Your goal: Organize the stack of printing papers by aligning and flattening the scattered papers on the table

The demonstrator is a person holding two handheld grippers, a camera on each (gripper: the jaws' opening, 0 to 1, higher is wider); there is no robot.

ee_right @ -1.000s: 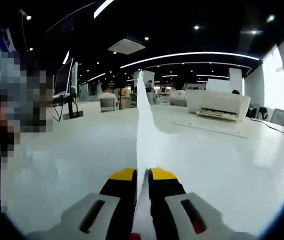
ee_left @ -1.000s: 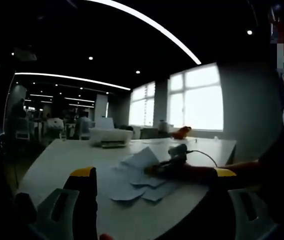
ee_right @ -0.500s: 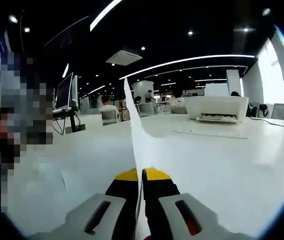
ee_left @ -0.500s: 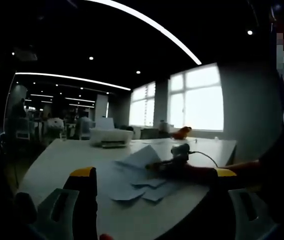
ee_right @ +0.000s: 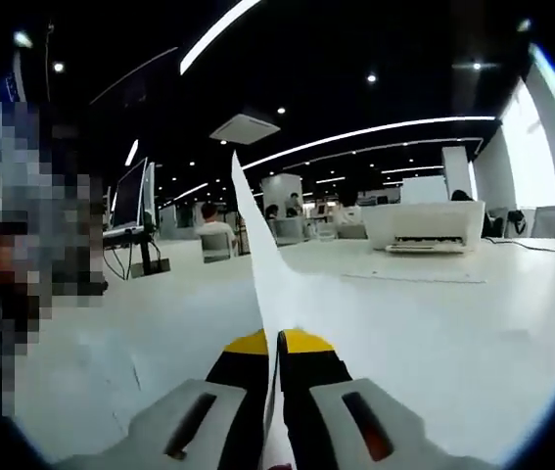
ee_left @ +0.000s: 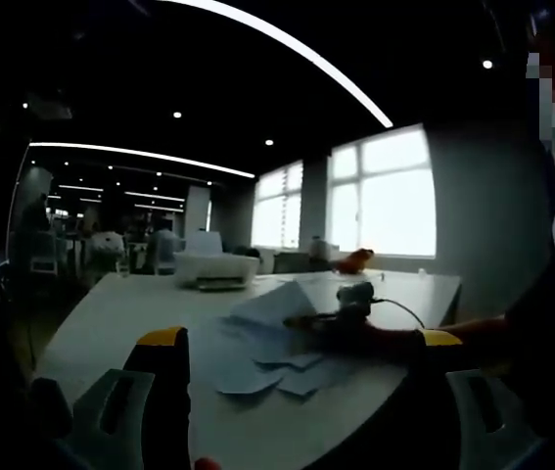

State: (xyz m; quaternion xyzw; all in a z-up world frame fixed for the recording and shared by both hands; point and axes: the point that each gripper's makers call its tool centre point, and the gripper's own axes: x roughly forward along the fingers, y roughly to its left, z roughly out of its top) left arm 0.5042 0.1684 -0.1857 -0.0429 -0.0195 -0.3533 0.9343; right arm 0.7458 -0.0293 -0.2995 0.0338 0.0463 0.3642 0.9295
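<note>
In the left gripper view, the left gripper (ee_left: 297, 348) hovers low over the near edge of the long white table (ee_left: 120, 304), its yellow-tipped jaws spread wide apart with nothing between them. Beyond them, toward the middle of the table, lie the scattered white printing papers (ee_left: 257, 367), a loose, overlapping spread with corners pointing every way. At the far right side of that spread the right gripper (ee_left: 301, 321) reaches in, holding one white sheet of paper (ee_left: 272, 305) lifted at a slant above the rest. A boxy white printer (ee_left: 213, 266) sits at the far end of the table, with bright windows (ee_left: 380, 196) behind it.

In the right gripper view, the right gripper's (ee_right: 277, 343) yellow-tipped jaws are pressed nearly together, pinching the lower edge of the held sheet (ee_right: 257, 264). The sheet rises edge-on straight out from the jaws, its long axis running along the line of the gripper, its top corner leaning a little to the left. The table top spreads pale on either side, and the printer (ee_right: 424, 225) stands far right.

The pile lies ahead of the empty left jaws, and nearer the right gripper, which is at its edge; I judge the sheet must next be tipped flat and squared onto the others.
</note>
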